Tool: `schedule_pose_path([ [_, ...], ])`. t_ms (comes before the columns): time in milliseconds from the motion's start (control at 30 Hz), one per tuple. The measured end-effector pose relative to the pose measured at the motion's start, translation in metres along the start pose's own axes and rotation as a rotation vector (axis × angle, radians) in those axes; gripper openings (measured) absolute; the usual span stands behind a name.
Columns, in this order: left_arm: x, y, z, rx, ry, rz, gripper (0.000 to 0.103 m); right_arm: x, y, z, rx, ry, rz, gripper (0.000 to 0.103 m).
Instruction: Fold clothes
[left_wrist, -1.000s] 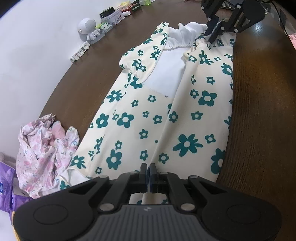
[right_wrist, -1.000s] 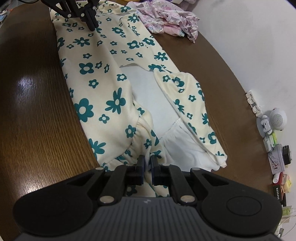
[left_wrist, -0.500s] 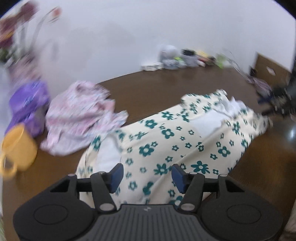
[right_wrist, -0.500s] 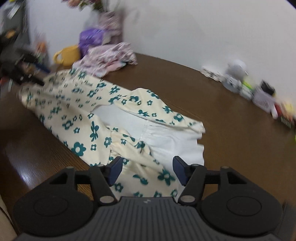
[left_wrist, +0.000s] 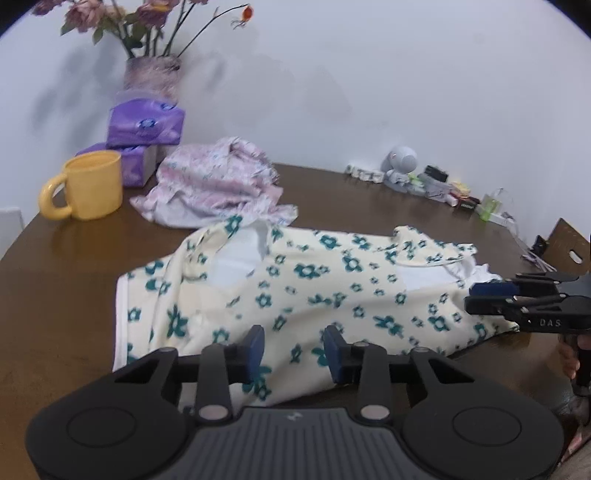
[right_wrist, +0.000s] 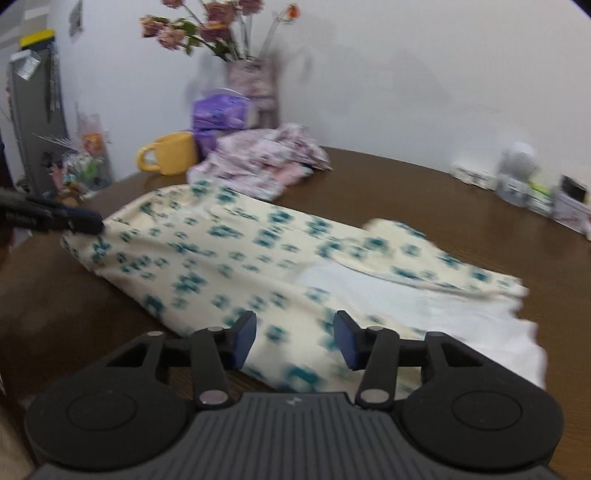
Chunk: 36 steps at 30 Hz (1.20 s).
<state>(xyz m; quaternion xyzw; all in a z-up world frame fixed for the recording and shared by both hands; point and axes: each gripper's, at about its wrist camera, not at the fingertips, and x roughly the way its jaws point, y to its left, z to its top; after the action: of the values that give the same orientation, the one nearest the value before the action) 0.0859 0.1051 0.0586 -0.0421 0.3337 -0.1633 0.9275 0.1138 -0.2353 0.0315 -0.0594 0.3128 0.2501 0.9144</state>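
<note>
A dress (left_wrist: 314, 295) lies spread across the table (left_wrist: 74, 332). Beyond its far left end sits a crumpled garment (left_wrist: 218, 181). Left of that stands a mug (left_wrist: 92, 184), with tissue packs (left_wrist: 146, 125) and a vase (left_wrist: 151, 72) behind it. Small items (left_wrist: 424, 181) line the far right edge.

Even, soft indoor light, fairly bright, source not visible. Flowers (left_wrist: 147, 22) throw faint smeared shadows on the white wall (left_wrist: 369, 92). Slight sheen on the brown table (left_wrist: 66, 295), no hard glare. Left wrist view mostly sharp, a bit soft on the dress (left_wrist: 314, 288). Right wrist view motion-blurred: dress print (right_wrist: 221, 258) smeared, the clutter (right_wrist: 524, 184) on the table's far edge fuzzy. Strong fisheye bending, dark corners in both.
</note>
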Motion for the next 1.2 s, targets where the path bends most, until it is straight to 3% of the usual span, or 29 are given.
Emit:
schedule_pose_path([
  [200, -0.006, 0.010, -0.006, 0.028, -0.032, 0.084, 0.033, 0.037, 0.042, 0.010, -0.008, -0.026, 0.024, 0.036],
  [367, -0.020, 0.025, -0.007, 0.097, -0.060, 0.078, 0.046, 0.050, 0.044, 0.007, 0.009, 0.011, -0.029, 0.037],
  [467, -0.017, 0.038, -0.004, 0.139, -0.014, 0.075, 0.044, 0.052, 0.040, 0.005, 0.022, 0.026, -0.054, 0.037],
  [500, -0.013, 0.044, -0.002, 0.140, 0.008, 0.060, 0.042, 0.053, 0.038, 0.004, 0.026, 0.031, -0.062, 0.037],
  [567, -0.007, 0.057, 0.001, 0.137, 0.058, 0.007, 0.008, 0.055, 0.037, 0.003, 0.032, 0.040, -0.079, 0.037],
  [600, -0.003, 0.062, 0.003, 0.129, 0.078, -0.026, 0.006, 0.055, 0.036, 0.002, 0.034, 0.043, -0.087, 0.037],
  [867, 0.022, 0.098, 0.028, 0.098, 0.158, -0.134, 0.005, 0.053, 0.028, 0.000, 0.055, 0.049, -0.186, 0.037],
  [1000, 0.039, 0.110, 0.030, 0.060, 0.219, -0.178, 0.005, 0.053, 0.026, -0.003, 0.069, 0.057, -0.201, 0.036],
  [1200, 0.048, 0.128, 0.027, -0.006, 0.238, -0.227, 0.007, 0.057, 0.030, -0.010, 0.056, 0.059, -0.224, 0.036],
])
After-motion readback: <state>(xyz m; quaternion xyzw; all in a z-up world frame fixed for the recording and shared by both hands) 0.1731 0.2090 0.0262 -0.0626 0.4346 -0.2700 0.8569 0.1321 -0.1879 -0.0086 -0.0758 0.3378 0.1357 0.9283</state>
